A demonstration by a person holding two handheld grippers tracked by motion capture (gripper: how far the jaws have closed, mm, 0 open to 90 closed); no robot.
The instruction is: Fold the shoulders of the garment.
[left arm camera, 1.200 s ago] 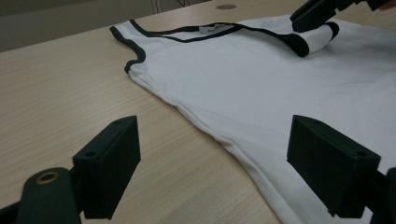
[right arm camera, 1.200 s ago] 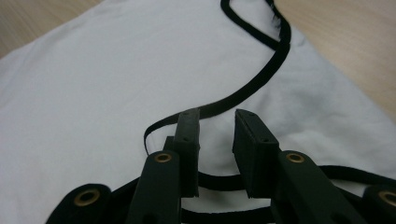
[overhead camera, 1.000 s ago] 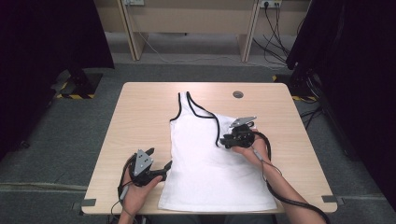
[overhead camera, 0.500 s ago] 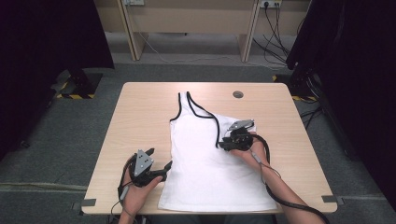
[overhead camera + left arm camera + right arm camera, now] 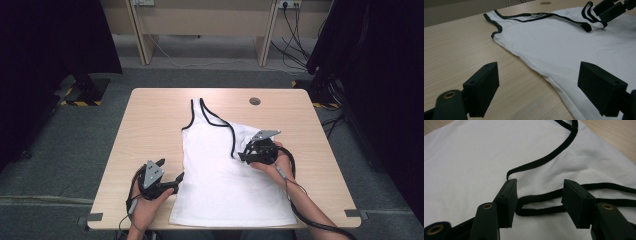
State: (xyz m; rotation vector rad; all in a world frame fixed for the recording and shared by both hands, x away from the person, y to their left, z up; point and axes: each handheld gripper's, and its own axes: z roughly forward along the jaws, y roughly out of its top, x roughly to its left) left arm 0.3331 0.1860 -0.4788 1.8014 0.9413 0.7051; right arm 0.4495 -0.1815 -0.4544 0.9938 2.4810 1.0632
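Top: the white tank top [image 5: 225, 175] lies flat on the table [image 5: 150, 125], one strap folded over.
Right gripper [image 5: 246, 156]: jaws just opened, black strap [image 5: 539, 206] lies loose between them.
Left gripper [image 5: 172, 182]: wide, holding nothing, at the top's left edge.

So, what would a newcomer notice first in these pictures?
First, the white tank top with black trim, spread flat on the wooden table, one strap folded over its body. Then the right gripper over that folded strap, its jaws just opened around it. The left gripper waits open at the top's left edge.
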